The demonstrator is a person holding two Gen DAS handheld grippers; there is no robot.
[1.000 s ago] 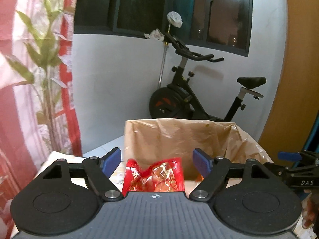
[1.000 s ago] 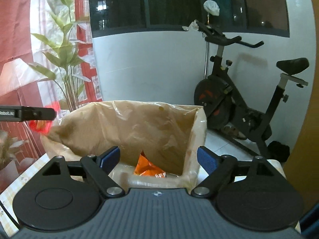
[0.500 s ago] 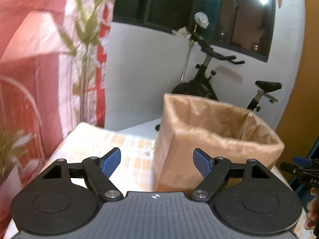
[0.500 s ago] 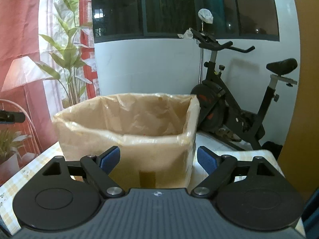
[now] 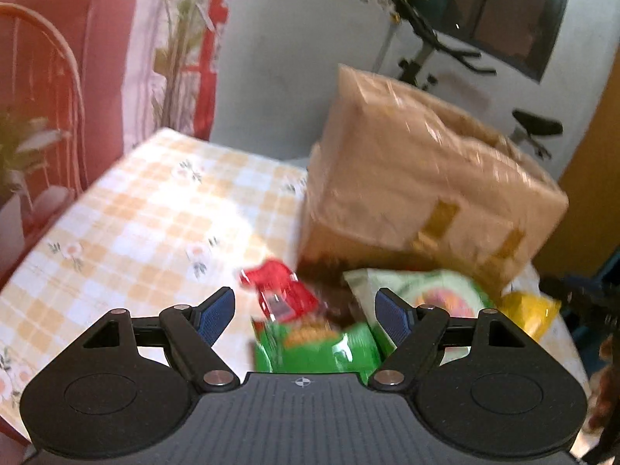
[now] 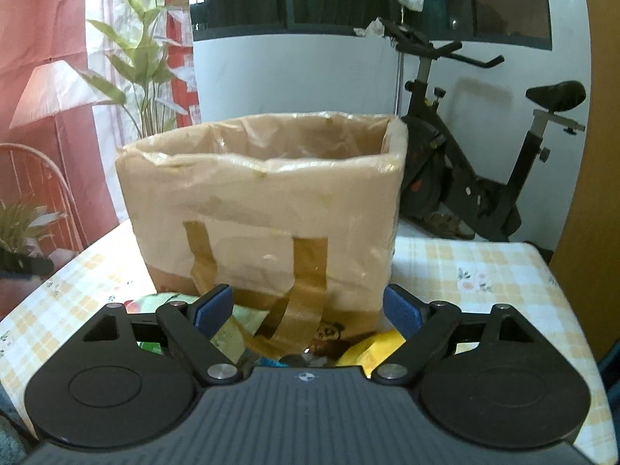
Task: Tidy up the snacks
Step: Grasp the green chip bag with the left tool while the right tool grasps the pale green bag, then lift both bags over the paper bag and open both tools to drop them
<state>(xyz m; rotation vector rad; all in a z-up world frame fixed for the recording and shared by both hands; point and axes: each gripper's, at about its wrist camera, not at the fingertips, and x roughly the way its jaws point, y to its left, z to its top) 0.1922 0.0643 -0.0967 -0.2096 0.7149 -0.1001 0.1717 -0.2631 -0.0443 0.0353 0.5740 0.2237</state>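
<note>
Checked counter [image 5: 147, 209], exercise bike [image 6: 484, 178] behind. Lined box [image 6: 263, 209] at centre; snack packs heaped at its near foot: red pack [image 5: 281, 290], green pack [image 5: 314, 343], pale pack [image 5: 422, 290], yellow pack [image 5: 529, 312]. Left tool [image 5: 306, 312] wide over red and green, empty. Right tool [image 6: 308, 308] wide, empty too. Probably light, crinkly, slippery foil (contents crushable); best pinched by a sealed edge, gently.

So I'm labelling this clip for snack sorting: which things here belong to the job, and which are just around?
Job:
- lined box
- red packet
- green packet
- pale green bag
- yellow packet
- left gripper, open
- right gripper, open

Just around:
- exercise bike
- plant
- checked tablecloth
</note>
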